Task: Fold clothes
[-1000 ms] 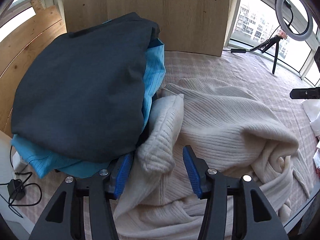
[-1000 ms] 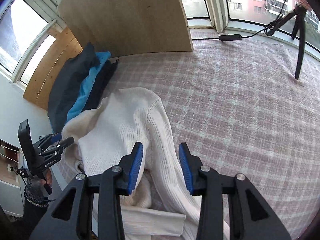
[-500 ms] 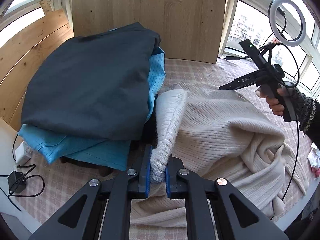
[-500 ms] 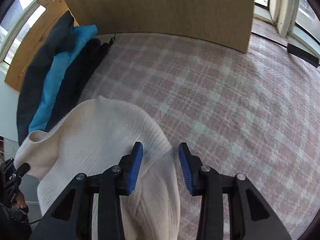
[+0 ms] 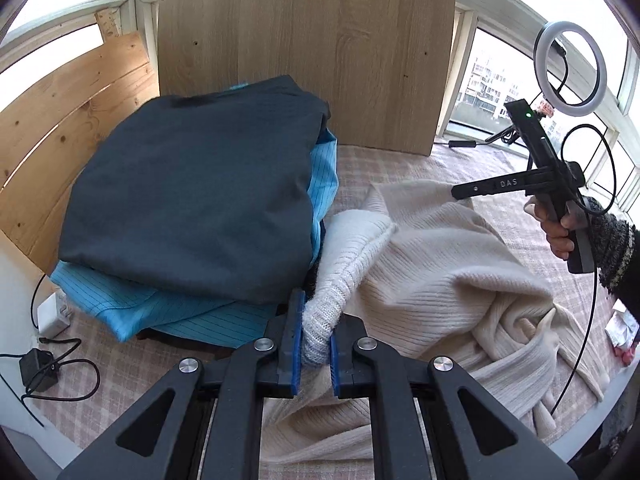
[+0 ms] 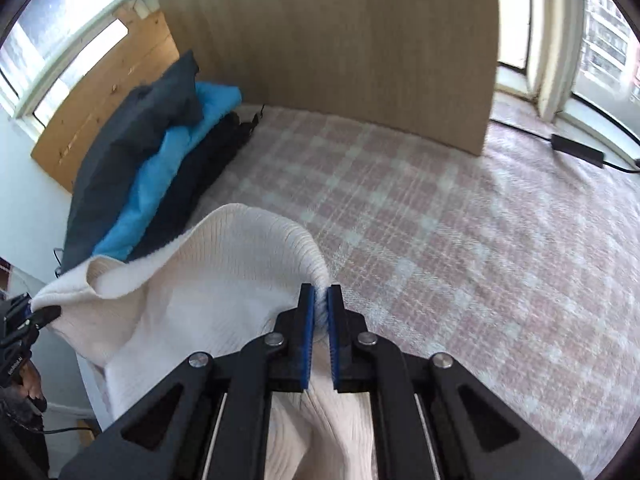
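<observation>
So I've got my left hand-held gripper point(image 5: 315, 340) pinched tight on a ribbed edge of the cream sweater point(image 5: 440, 264), and my right hand-held gripper point(image 6: 319, 312) is clamped narrow on another bit of the same edge. The stretch between the two grips is lifted off the bed point(image 6: 440, 220) and runs roughly side to side in front of me, sagging a little in the middle, with the rest of the knit hanging and bunched below. From the left camera the fabric climbs out of the pads and away toward the upper right, where my right hand point(image 5: 556, 228) holds the other tool. Most of the sweater is crumpled on the checked bedcover, on the right side of that view.

The left camera also shows the folded stack just beside the sweater: a dark grey piece point(image 5: 192, 200) on top of a blue striped one point(image 5: 160, 312), plus a ring light point(image 5: 570, 68) by the window and a charger point(image 5: 38, 372) with its cable. The right camera sees that stack edge-on, with a black layer point(image 6: 192, 188) under the blue, and lots of bare bedcover up to the wooden board point(image 6: 320, 40).
</observation>
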The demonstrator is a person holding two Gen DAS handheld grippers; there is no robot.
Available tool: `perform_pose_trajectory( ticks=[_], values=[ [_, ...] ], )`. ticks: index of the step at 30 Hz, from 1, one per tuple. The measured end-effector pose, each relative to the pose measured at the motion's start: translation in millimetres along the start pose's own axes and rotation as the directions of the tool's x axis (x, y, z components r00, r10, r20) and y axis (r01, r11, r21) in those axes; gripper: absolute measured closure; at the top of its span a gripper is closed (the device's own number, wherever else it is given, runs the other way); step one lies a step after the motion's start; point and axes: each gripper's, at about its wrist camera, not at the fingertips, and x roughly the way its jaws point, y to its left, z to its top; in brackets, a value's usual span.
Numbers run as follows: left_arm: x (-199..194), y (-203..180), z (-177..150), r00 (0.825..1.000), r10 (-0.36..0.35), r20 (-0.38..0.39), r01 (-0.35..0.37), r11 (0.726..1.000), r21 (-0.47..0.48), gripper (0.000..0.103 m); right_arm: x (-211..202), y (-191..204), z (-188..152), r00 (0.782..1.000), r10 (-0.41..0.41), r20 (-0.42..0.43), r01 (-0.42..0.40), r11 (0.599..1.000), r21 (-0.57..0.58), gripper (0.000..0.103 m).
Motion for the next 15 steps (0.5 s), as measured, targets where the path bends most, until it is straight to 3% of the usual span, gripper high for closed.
perform_pose_trajectory(
  ticks=[3,6,8,10,13,15],
  values=[
    [-32,1,21,0.996,-0.055,0.075,0.055,0.998,0.006,0.094,-88,-2,-15,0.985,-0.03,0.17,0.026,0.999,0.021,0.097],
    [-73,-9,57,0.977,-0.112,0.18,0.101,0.993,0.065,0.094,-182,9,-27,0.933,-0.119,0.34,0.106,0.993,0.057,0.097],
    [-107,-23,88,0.951,-0.161,0.263,0.13,0.983,0.131,0.094,-244,23,-36,0.871,-0.193,0.452,0.175,0.981,0.083,0.097],
    [-146,-39,119,0.913,-0.216,0.347,0.155,0.968,0.197,0.094,-308,39,-47,0.797,-0.247,0.551,0.219,0.969,0.117,0.097],
    [-209,-67,159,0.845,-0.276,0.459,0.143,0.942,0.304,0.094,-397,68,-64,0.67,-0.319,0.67,0.297,0.943,0.151,0.097],
    [-249,-85,175,0.794,-0.318,0.518,0.132,0.922,0.364,0.094,-448,92,-75,0.568,-0.37,0.735,0.371,0.912,0.172,0.098]
  ],
)
